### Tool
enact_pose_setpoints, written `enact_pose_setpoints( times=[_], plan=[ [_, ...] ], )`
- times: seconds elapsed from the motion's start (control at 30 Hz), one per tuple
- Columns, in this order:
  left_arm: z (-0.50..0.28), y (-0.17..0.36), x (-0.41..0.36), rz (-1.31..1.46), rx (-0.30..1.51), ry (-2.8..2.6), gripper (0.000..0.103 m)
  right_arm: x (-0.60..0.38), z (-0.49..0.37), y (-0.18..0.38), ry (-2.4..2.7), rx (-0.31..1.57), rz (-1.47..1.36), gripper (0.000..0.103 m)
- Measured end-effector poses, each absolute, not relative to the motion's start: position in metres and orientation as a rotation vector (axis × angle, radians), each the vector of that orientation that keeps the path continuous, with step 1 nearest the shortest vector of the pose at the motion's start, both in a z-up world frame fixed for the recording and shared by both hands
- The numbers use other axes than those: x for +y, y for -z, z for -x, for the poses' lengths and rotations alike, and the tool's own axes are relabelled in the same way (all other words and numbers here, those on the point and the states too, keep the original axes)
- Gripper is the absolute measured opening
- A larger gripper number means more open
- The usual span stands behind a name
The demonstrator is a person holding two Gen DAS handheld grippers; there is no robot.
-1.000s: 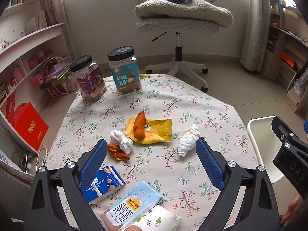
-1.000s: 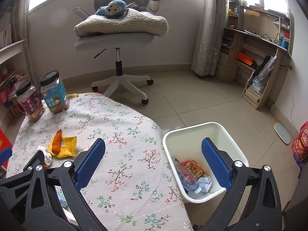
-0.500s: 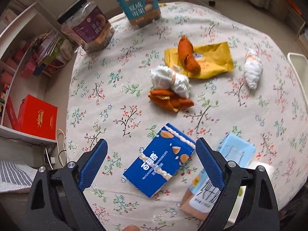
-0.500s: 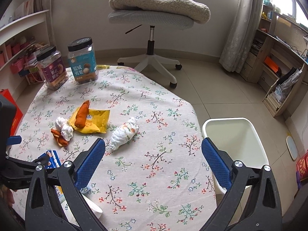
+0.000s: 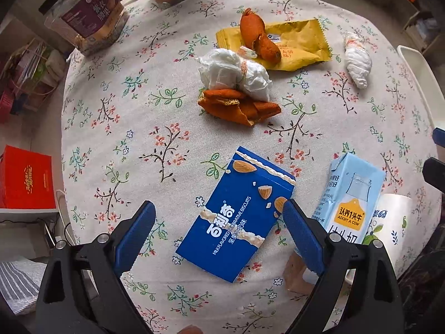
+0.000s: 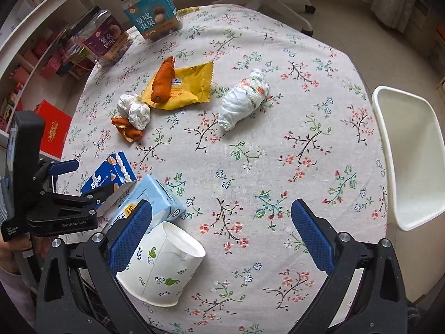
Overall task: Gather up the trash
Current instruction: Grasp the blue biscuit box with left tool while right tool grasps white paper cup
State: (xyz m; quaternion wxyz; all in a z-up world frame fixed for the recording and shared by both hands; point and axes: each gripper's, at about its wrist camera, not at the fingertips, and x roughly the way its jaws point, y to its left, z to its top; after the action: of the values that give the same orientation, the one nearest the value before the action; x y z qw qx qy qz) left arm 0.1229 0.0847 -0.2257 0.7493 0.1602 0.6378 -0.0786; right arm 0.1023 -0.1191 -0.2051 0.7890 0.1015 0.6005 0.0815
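Observation:
A blue biscuit box [image 5: 236, 214] lies flat on the floral tablecloth, and my left gripper [image 5: 218, 222] hangs open just above it, one finger on each side. A light-blue milk carton [image 5: 351, 197] lies to its right. Farther off lie orange peel [image 5: 239, 105], crumpled tissue [image 5: 236, 71], a yellow wrapper [image 5: 294, 44] with more peel on it, and a twisted white wad [image 5: 357, 61]. My right gripper [image 6: 222, 228] is open over bare cloth, with a tipped paper cup [image 6: 164, 264] by its left finger. The left gripper body [image 6: 55, 197] shows at the left of the right wrist view.
Two snack jars, purple-labelled [image 6: 104, 39] and teal-labelled [image 6: 153, 14], stand at the table's far edge. A white bin [image 6: 408, 153] stands on the floor off the table's right side. A red box [image 5: 26, 178] and shelves lie to the left.
Both grippers have tilted down and come closer to the table. The left one has dropped over the blue biscuit box; the right one has swung from the bin to above the table.

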Motion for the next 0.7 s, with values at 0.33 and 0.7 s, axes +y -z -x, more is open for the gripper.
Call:
enact_pose_setpoints(
  times=[0.33, 0.7],
  plan=[
    [-0.111, 0.247, 0.088, -0.342, 1.462, 0.246, 0.064, -0.102, -0.09, 0.23, -0.222, 1.473, -0.359, 0.096],
    [-0.101, 0.214, 0.13, -0.235, 1.363, 0.167, 0.061, -0.076, -0.074, 0.257, -0.268, 1.588, -0.454, 0.073]
  ],
)
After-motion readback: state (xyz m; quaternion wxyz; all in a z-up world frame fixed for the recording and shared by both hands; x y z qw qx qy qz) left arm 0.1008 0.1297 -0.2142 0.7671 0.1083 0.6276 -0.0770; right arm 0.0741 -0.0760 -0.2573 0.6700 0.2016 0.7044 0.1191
